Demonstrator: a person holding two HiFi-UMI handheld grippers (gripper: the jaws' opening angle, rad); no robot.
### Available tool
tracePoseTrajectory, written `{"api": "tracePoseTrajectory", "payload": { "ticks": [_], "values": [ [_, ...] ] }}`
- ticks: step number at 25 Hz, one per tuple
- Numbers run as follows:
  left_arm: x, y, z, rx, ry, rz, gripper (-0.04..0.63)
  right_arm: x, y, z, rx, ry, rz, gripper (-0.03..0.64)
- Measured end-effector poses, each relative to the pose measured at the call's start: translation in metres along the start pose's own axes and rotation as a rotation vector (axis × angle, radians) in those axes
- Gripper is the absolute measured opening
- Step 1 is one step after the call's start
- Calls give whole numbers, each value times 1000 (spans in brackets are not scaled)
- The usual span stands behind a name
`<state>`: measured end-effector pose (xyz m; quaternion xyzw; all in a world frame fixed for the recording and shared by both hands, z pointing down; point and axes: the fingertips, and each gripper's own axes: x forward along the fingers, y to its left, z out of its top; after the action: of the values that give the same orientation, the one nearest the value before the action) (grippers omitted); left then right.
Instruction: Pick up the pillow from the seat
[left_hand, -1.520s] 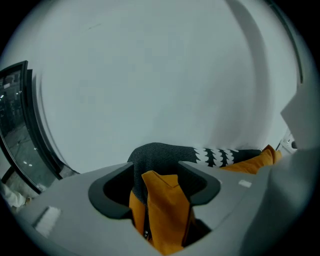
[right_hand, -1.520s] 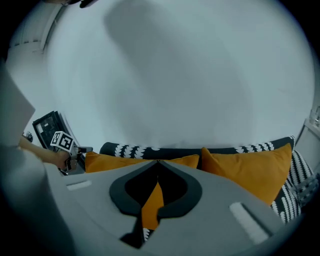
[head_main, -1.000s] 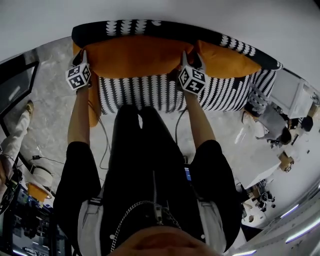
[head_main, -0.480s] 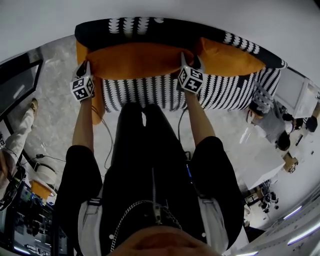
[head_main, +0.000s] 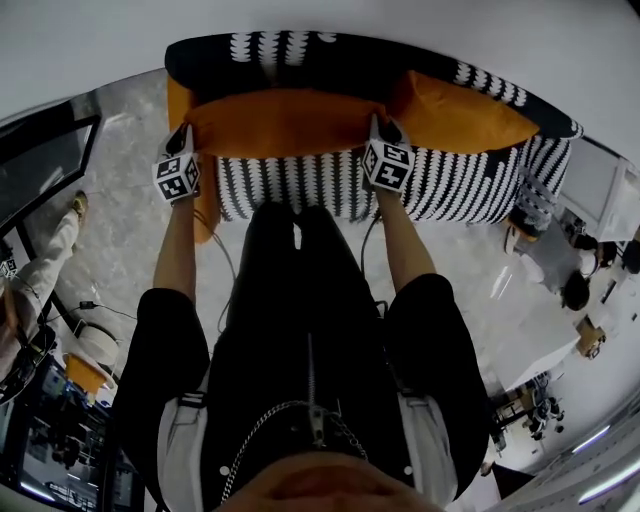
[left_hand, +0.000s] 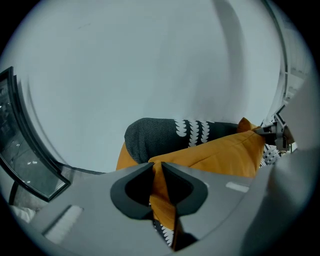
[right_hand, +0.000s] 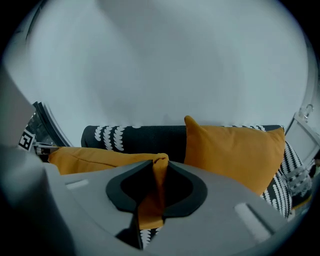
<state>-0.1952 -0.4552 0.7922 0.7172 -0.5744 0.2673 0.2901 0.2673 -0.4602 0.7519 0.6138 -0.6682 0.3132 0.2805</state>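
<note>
Two grippers on one long orange fabric pillow (head_main: 285, 122).
At nine o'clock the left gripper (left_hand: 156, 169) pinches its corner; at three o'clock the right gripper (right_hand: 160, 167) is closing its jaws on the fabric.

**Head view.** The camera sits on the person's (head_main: 300, 340) head and faces forward and steeply down. Torso and legs fill the lower centre. The black-and-white patterned fabric sofa (head_main: 450, 188) spans the upper frame at middle range.

**Left gripper view.** The camera rides behind the left gripper (left_hand: 157, 168) and faces along its jaws toward the sofa back and the white wall (left_hand: 125, 65). The orange rectangular fabric pillow (left_hand: 220, 155) lies very near, at lower centre.

**Right gripper view.** The mounting is the same on the right gripper (right_hand: 160, 168). Its jaws are closing with a pillow corner between them.

**Shared field.** All three views show this pillow and the sofa back. The second orange fabric pillow (right_hand: 235, 150) appears only in the right gripper view and the head view.
</note>
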Motion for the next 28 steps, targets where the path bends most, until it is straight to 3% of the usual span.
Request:
{"api": "tracePoseTrajectory", "payload": {
  "ticks": [15, 22, 28],
  "values": [
    [-51, -11, 10, 5, -71, 23, 43, -29, 2, -9, -31, 6, 24, 51],
    [-91, -15, 47, 9, -163, 29, 41, -61, 9, 21, -78, -75, 51, 46],
    [-128, -17, 93, 18, -261, 29, 41, -97, 17, 71, -97, -178, 68, 43]
  ]
}}
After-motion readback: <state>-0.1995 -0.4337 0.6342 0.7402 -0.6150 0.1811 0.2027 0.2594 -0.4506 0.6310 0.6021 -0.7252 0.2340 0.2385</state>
